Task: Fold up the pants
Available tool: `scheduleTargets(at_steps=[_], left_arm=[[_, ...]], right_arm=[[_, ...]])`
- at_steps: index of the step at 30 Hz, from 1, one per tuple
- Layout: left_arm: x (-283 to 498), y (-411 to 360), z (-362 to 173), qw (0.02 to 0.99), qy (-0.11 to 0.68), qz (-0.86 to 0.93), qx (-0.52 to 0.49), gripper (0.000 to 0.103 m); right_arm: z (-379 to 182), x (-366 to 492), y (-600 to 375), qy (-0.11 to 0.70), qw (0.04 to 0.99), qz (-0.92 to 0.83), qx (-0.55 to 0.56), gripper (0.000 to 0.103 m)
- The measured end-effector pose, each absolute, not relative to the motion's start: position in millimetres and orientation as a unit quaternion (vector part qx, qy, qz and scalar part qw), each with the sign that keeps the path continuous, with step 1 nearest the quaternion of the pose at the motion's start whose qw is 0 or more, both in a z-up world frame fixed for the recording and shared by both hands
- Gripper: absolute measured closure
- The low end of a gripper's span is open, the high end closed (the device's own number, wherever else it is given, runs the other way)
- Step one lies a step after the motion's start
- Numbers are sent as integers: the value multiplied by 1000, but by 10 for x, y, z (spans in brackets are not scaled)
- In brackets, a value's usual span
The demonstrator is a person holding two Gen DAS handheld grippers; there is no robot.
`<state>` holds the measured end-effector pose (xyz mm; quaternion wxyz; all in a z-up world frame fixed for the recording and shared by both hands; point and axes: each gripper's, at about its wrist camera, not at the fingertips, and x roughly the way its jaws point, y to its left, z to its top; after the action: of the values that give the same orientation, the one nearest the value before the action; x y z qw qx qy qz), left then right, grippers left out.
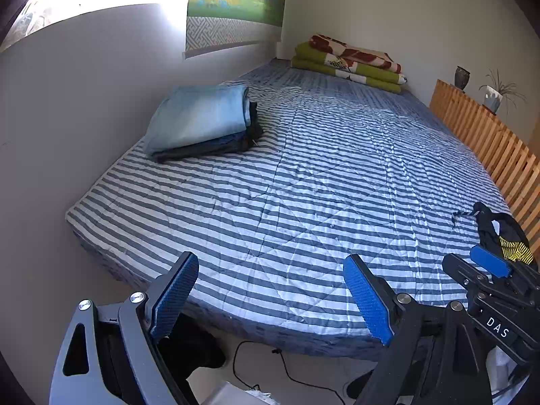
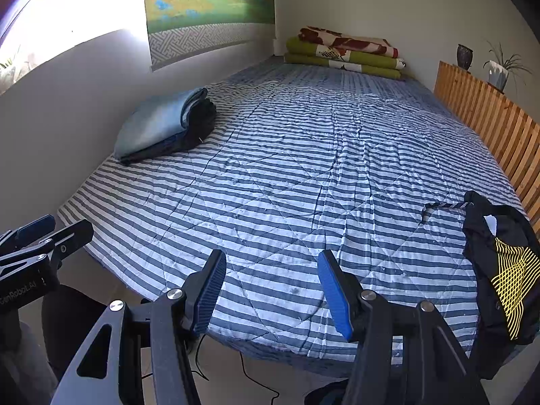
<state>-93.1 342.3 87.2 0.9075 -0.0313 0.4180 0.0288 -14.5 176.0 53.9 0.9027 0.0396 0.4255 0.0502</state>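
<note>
Hovering, both empty: left hand-held gripper point(image 1: 271, 295) gaping wide, right hand-held gripper point(image 2: 271, 292) half-open, over the bed point(image 2: 270, 175); black pants point(image 2: 503, 270) bunching at its right edge, risking sliding off if snagged.

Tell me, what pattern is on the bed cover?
Blue and white stripes on the bed cover, clearest in the right wrist view.

My left gripper point(image 1: 271, 295) is matt black plastic with ribbed blue rubbery pads point(image 1: 366, 300) and shiny metal bolts. The bedspread point(image 1: 303, 175) is quilted striped cloth, creased. Upper left, the folded pants stack point(image 1: 199, 121) looks like soft denim. At right, slatted bare wood point(image 1: 489, 135); the black garment point(image 2: 499, 270) is perhaps smooth synthetic.
</note>
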Motion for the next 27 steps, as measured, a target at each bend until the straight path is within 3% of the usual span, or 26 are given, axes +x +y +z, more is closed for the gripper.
scheduleTargets(at_steps=[27], left_arm=[[-843,3418,767,902,430,17,-35,11]], right_arm=[[458,-131,1697,439,896,39,50,51]])
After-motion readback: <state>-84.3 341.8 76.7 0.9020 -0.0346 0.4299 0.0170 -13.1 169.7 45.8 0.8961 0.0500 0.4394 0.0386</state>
